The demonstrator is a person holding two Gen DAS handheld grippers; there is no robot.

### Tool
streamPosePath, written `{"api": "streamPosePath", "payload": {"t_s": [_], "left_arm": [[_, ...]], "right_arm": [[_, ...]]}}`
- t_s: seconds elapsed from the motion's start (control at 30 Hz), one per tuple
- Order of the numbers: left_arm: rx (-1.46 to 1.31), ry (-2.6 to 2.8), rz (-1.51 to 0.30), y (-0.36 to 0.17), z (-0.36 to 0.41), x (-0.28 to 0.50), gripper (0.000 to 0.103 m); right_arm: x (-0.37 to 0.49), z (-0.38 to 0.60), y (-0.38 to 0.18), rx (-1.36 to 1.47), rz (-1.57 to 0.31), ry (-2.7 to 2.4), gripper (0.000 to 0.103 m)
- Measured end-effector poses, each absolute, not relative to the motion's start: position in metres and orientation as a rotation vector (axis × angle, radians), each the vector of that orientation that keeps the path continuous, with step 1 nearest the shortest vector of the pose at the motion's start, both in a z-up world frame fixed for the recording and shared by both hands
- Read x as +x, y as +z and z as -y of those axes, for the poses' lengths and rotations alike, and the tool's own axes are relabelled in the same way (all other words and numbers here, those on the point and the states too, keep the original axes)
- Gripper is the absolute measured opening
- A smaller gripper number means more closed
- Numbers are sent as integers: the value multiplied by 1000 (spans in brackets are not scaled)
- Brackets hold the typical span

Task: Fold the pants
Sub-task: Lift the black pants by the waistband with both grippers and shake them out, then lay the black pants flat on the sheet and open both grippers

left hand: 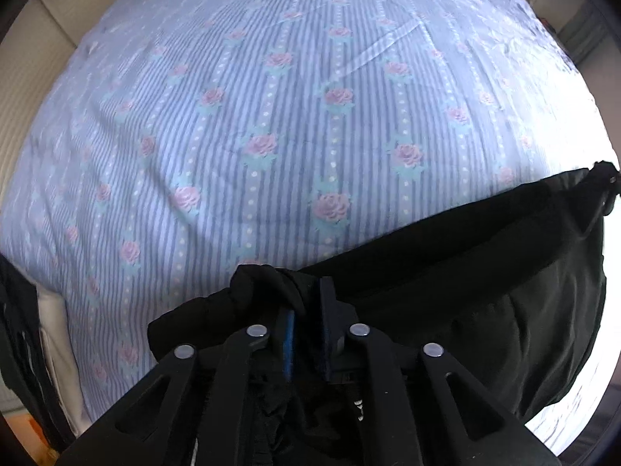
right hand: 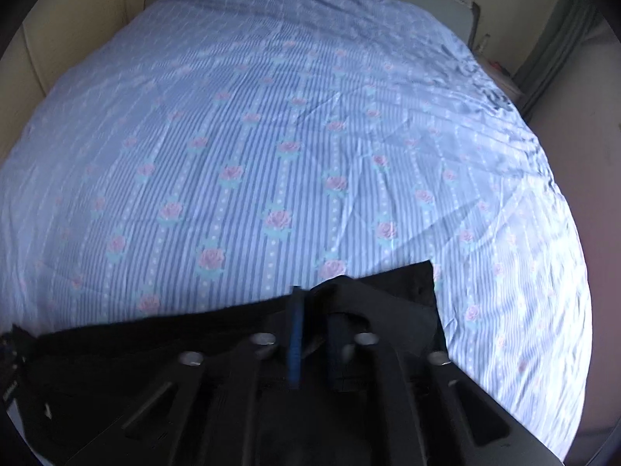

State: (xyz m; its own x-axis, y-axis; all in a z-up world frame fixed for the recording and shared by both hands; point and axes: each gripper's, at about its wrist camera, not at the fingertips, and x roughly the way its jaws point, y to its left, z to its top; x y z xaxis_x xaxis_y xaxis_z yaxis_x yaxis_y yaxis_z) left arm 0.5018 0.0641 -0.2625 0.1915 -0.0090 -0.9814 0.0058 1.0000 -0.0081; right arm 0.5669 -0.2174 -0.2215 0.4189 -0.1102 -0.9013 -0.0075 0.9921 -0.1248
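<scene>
Tool positions, both views: each tool is clenched on black fabric above a bed. Bed sheet (left hand: pixel 271 116), blue-striped with pink roses, covers the whole mattress and fills most of both views; creases cross it toward the far side, and its far right edge is rumpled. Black pants (left hand: pixel 465 264) are stretched between the two tools over the near edge of the bed, the upper hem running as a taut line from one tool to the other. Left tool (left hand: pixel 306 310) grips a bunched end of the pants between its blue-padded fingers (left hand: pixel 288 345), with gathered cloth mounded over its fingertips. Right tool (right hand: pixel 314 322) pinches the opposite end, where a squared corner of the pants (right hand: pixel 419 283) lies just beyond it toward the bed's right side.
</scene>
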Motion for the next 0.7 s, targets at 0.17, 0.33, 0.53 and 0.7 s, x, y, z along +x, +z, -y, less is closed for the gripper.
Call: {"api": "streamPosePath", "payload": {"t_s": [0.17, 0.33, 0.53, 0.7], "left_arm": [[29, 16, -1209, -223, -60, 495, 93], [140, -36, -1100, -183, -45, 466, 92], [270, -341, -1005, -166, 19, 387, 88], [330, -563, -1019, -191, 74, 336, 73]], "right_arm": [[539, 220, -195, -142, -1050, -60, 75], [496, 225, -164, -190, -994, -12, 75], [406, 254, -148, -112, -986, 135, 75], [336, 269, -177, -92, -1056, 222, 72]]}}
